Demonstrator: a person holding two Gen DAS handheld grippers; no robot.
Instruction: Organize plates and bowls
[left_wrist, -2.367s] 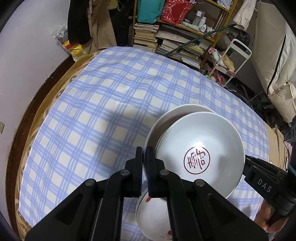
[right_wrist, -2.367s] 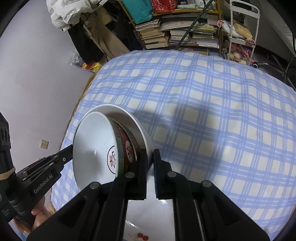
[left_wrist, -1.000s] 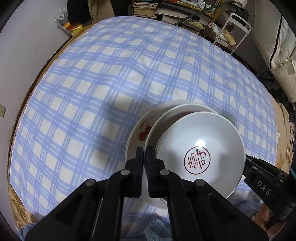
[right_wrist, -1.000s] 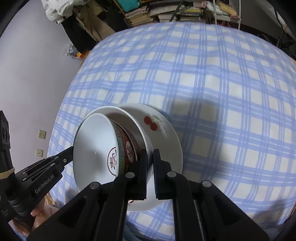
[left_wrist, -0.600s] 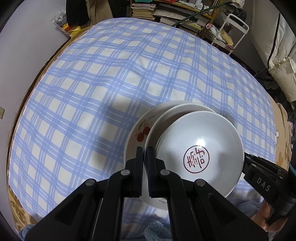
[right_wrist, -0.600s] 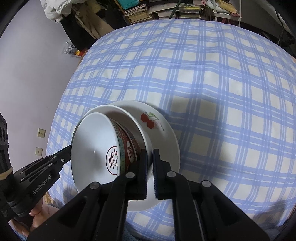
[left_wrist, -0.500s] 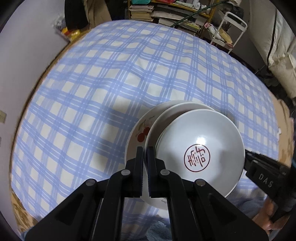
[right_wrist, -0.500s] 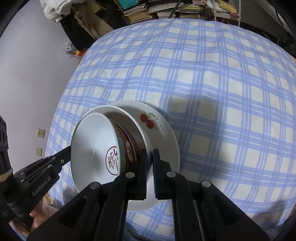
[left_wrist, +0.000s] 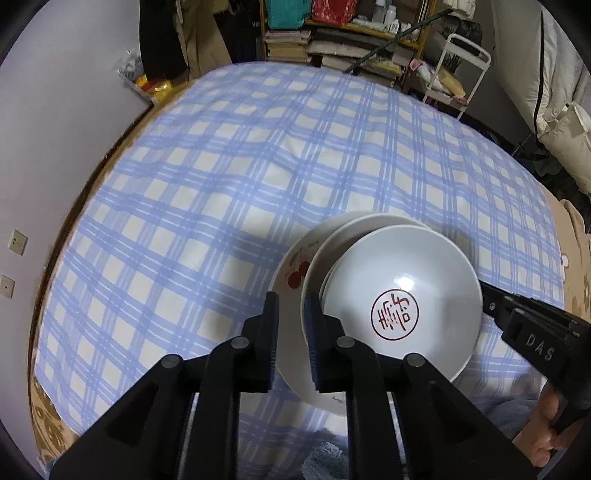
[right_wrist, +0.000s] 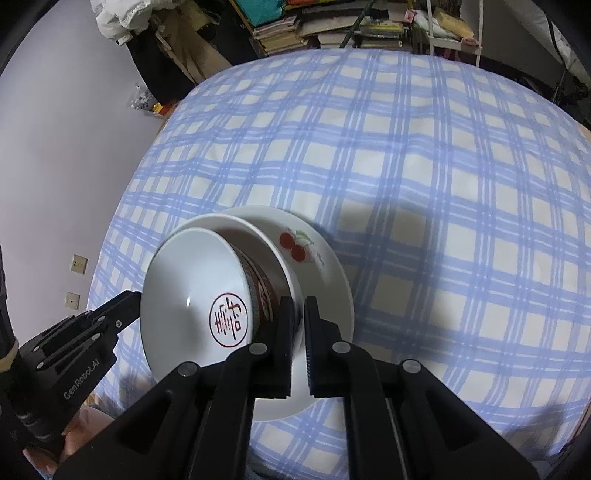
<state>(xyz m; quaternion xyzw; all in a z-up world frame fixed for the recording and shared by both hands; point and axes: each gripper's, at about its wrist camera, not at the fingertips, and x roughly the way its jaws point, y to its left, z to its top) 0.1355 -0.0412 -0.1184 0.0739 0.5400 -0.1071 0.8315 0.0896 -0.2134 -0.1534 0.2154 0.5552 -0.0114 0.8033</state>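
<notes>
White red-sealed bowl (left_wrist: 400, 295), cherry-printed plate (right_wrist: 325, 266), blue-checked cloth (left_wrist: 221, 177)

A white bowl (left_wrist: 402, 295) with a red round character mark on its inner bottom and a red patterned band outside sits nested in a plain white bowl (right_wrist: 266, 243). Both are tipped up on edge, mouths facing sideways. Under them lies a white plate (right_wrist: 325, 266) with a red cherry print, resting flat on the blue checked cloth. The lower rims seem to touch the plate, though that spot is hidden.
</notes>
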